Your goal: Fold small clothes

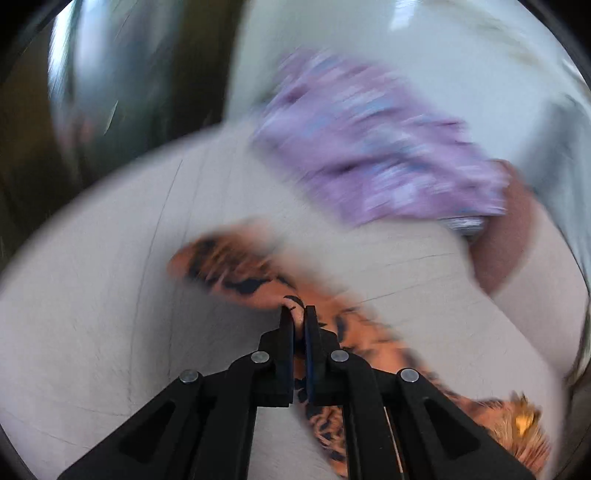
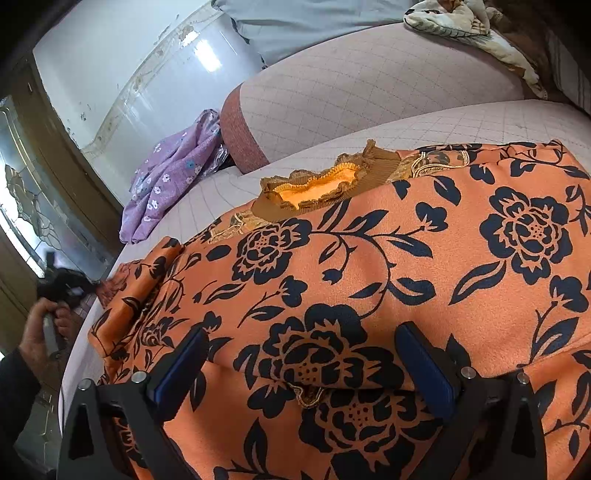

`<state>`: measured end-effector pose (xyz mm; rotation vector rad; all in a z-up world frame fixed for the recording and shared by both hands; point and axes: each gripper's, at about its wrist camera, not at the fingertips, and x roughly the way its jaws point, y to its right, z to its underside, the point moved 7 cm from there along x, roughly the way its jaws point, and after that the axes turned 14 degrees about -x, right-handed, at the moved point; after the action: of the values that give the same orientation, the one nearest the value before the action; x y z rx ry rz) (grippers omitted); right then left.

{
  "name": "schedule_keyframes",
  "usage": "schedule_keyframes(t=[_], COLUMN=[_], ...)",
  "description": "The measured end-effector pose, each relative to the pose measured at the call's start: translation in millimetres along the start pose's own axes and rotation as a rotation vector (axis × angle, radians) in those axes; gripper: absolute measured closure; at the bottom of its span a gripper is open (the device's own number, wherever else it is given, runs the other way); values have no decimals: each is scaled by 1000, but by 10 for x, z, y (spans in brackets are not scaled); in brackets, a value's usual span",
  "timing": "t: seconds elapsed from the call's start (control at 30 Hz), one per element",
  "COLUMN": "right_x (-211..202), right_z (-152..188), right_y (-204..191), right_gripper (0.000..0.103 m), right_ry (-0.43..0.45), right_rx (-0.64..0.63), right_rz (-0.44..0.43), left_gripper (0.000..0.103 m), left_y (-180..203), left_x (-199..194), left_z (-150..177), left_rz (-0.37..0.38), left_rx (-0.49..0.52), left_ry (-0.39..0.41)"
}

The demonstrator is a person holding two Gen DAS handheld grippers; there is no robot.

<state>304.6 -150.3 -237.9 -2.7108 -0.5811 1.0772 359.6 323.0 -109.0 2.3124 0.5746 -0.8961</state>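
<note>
Orange floral garment (image 2: 369, 258) spread on quilted bed (image 2: 369, 85).
Left gripper (image 1: 297, 314) clamped on its sleeve, blurred; right gripper (image 2: 299, 347) gapes over cloth; no writing legible.

Bright daylight; motion-blurred left view.

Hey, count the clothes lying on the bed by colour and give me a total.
Orange with black flowers: 1, the orange floral garment
Purple with small flowers: 1, the purple floral garment
Cream patterned cloth at the far edge: 1
Total: 3
</note>
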Motion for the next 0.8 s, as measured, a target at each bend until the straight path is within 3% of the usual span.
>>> schedule_keyframes(t=[0.1, 0.13, 0.2, 0.3, 0.33, 0.37, 0.4, 0.47, 0.53, 0.57, 0.7, 0.8], right_x=[5, 4, 0, -41, -80, -144, -213, -468, -811, -964, -1246, -1297], right_z=[-7, -12, -23, -59, -83, -97, -91, -57, 19, 75, 203, 117], right_y=[-2, -3, 1, 26, 52, 85, 116, 217, 380, 487, 839, 991], right_gripper=[1, 1, 1, 1, 1, 1, 1, 1, 1, 1, 1, 1], right_ry=[1, 0, 0, 4, 7, 4, 3, 28, 73, 87, 79, 79], right_rx=[3, 6, 13, 44, 71, 112, 154, 257, 309, 330, 380, 393], right_rz=[-4, -6, -12, -41, -56, -71, -82, -104, -88, -64, -14, -12], left_gripper=[99, 99, 99, 94, 94, 77, 46, 27, 27, 27, 27, 27], left_y=[814, 1224, 1739, 2580, 2878, 3035, 3137, 3176, 3009, 2850, 2139, 1456], left_x=[-745, -1091, -1486, -1875, -1904, -1857, -1786, -1475, -1250, -1173, -857, -679], left_z=[63, 174, 373, 1015, 1368, 1610, 1866, 2376, 2583, 2591, 2276, 2038], left_rz=[136, 215, 328, 504, 549, 563, 553, 477, 420, 389, 249, 95], left_rx=[168, 234, 308, 417, 477, 530, 588, 689, 725, 714, 589, 495], left_ry=[128, 165, 173, 67, 4, -47, -104, -237, -297, -285, -237, -179])
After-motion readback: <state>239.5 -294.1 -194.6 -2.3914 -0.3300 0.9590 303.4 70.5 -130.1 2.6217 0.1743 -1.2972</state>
